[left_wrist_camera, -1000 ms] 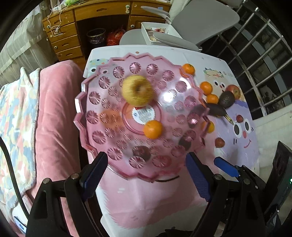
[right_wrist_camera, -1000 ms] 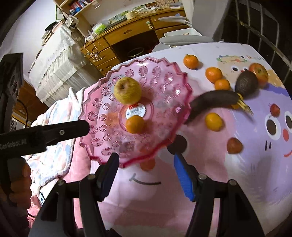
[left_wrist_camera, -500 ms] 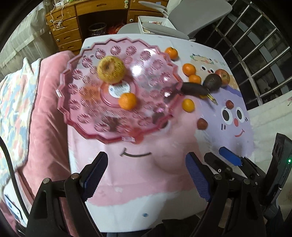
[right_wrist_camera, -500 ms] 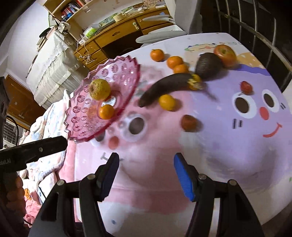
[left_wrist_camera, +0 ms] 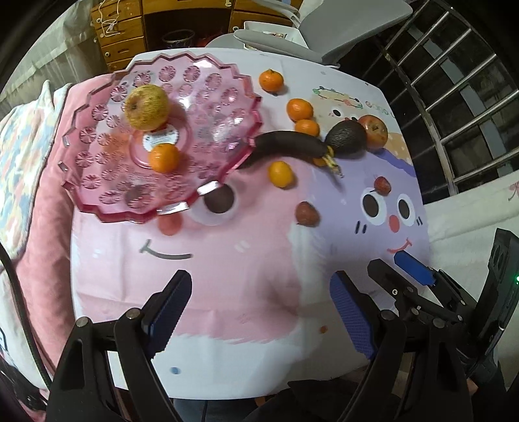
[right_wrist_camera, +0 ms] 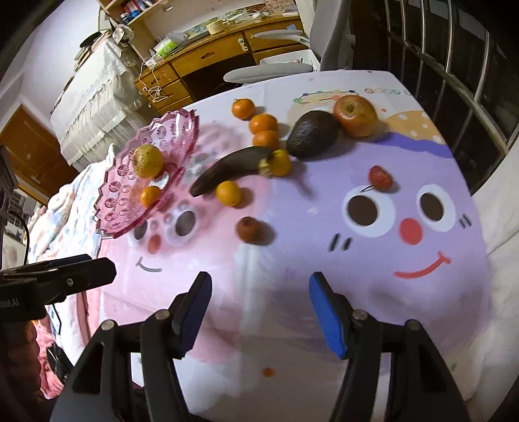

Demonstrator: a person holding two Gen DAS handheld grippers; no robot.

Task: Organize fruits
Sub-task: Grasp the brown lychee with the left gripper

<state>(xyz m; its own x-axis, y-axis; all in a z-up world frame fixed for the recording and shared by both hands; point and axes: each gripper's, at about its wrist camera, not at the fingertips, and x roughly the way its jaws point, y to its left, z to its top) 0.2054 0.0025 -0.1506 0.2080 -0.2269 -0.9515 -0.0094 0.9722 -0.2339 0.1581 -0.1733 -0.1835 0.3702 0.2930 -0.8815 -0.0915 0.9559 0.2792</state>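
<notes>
A pink glass fruit dish (left_wrist_camera: pixel 107 181) (right_wrist_camera: pixel 181 130) stands at the table's left and carries a yellow apple (left_wrist_camera: pixel 147 106) (right_wrist_camera: pixel 148 160) and one mandarin (left_wrist_camera: pixel 164 157) (right_wrist_camera: pixel 150 196). Several more mandarins (left_wrist_camera: pixel 300 108) (right_wrist_camera: pixel 263 123), a blackened banana (left_wrist_camera: pixel 288 145) (right_wrist_camera: pixel 232 168), an avocado (left_wrist_camera: pixel 346 138) (right_wrist_camera: pixel 313 133), a red apple (left_wrist_camera: pixel 374 130) (right_wrist_camera: pixel 355 114) and small red fruits (left_wrist_camera: pixel 306 213) (right_wrist_camera: pixel 249 229) lie loose on the cartoon tablecloth. My left gripper (left_wrist_camera: pixel 261 302) and right gripper (right_wrist_camera: pixel 259 303) both hang open and empty over the near cloth, well short of the fruit.
A wooden desk with drawers (right_wrist_camera: pixel 201 61) and a grey chair (left_wrist_camera: pixel 340 26) stand behind the table. A metal railing (left_wrist_camera: pixel 454 81) runs along the right. Pink bedding (left_wrist_camera: pixel 42 207) lies to the left of the table.
Both grippers have drawn back from over the dish toward the table's near edge. The dish and fruit now sit farther off, and more of the tablecloth shows.
</notes>
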